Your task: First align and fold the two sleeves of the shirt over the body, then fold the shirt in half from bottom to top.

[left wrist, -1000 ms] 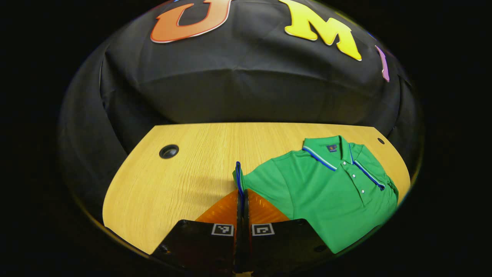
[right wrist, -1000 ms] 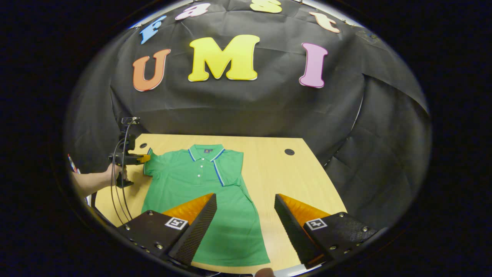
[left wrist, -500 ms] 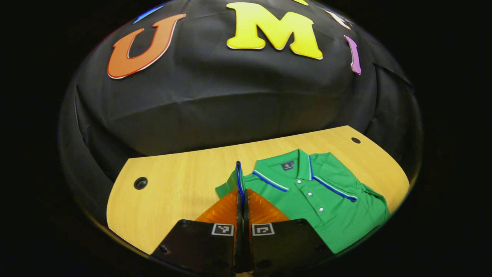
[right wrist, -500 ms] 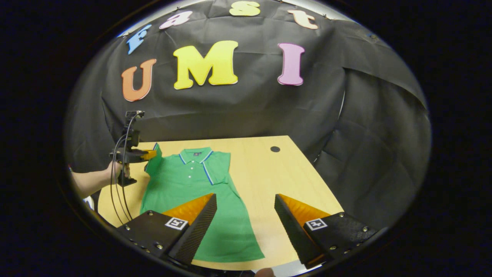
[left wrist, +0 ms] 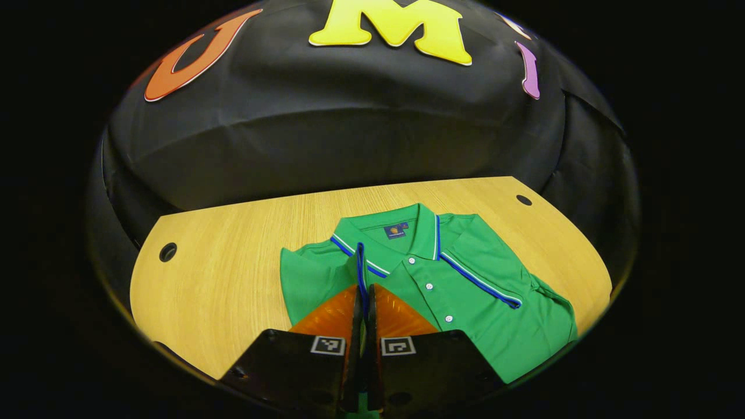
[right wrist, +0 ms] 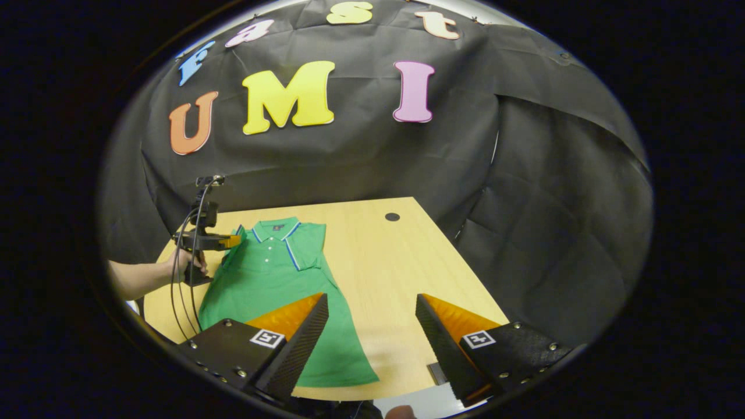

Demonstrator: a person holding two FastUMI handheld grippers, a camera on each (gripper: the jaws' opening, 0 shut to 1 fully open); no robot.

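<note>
Sleeve (left wrist: pixel 360 265) carried over shirt (left wrist: pixel 465 302) | left tongs (left wrist: pixel 365 294) clamped on it | right tongs (right wrist: pixel 372 326) apart, beside hem.

Green polo shirt (left wrist: pixel 465 291) w/ blue-white trim, flat on wooden table (left wrist: pixel 233 279), collar toward wall; one sleeve (left wrist: pixel 361 269) lifted over chest, other folded in.

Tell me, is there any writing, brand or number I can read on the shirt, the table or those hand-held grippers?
Neck label of the green polo shirt: a small emblem, too small to read.
Square markers on the left gripper: black-and-white patterns, no letters.
Square markers on the right gripper: the same, no letters.
Wooden table: none.
</note>
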